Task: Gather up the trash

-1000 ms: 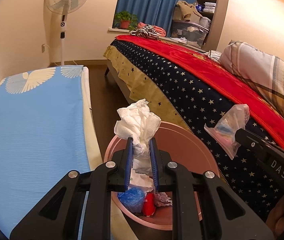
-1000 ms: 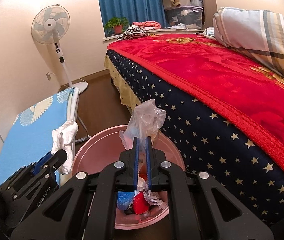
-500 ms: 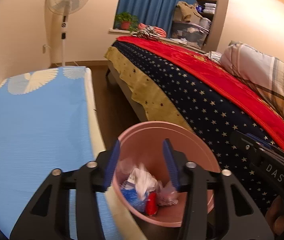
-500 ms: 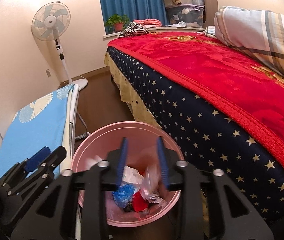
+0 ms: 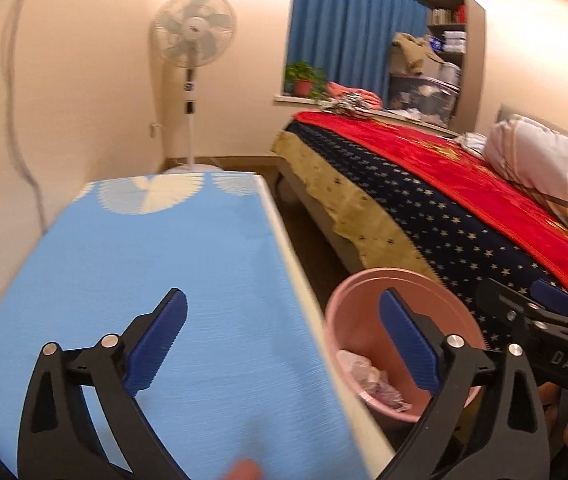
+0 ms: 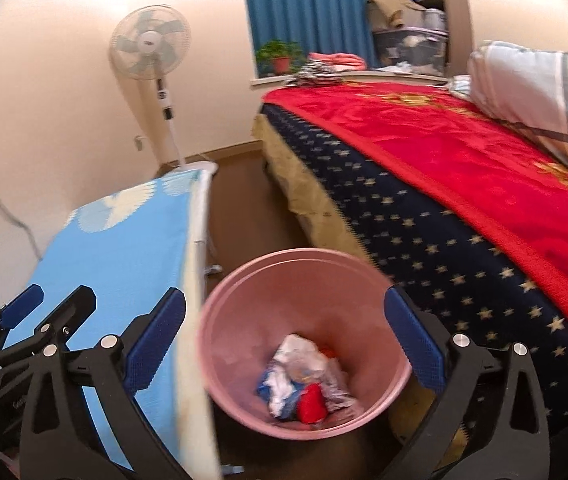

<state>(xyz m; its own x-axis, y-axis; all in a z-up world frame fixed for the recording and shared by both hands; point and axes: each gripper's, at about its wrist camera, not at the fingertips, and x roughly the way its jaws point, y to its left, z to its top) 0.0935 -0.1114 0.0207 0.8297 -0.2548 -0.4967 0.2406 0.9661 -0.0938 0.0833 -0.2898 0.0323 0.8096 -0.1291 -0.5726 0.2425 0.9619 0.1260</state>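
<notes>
Standing spread to their widest, both tongs are seen with nothing between their blue pads; their jaws have just been opening. The left tongs (image 5: 282,334) are held over the edge of a blue tabletop (image 5: 172,264), the left pad above the cloth and the right pad above the pink bin (image 5: 363,296). The right tongs (image 6: 284,332) are held directly above that bin (image 6: 240,300), whose mouth is framed by the two pads. The trash (image 6: 303,376), a heap of white tissue, clear plastic, blue wrapping and something red, is seen lying at the bottom of the bin, below the right tongs and well apart from the pads. To the right of both tongs a bed (image 6: 463,168) with a red blanket and starred cover is seen. A standing fan (image 5: 194,32) is placed far ahead against the wall.
</notes>
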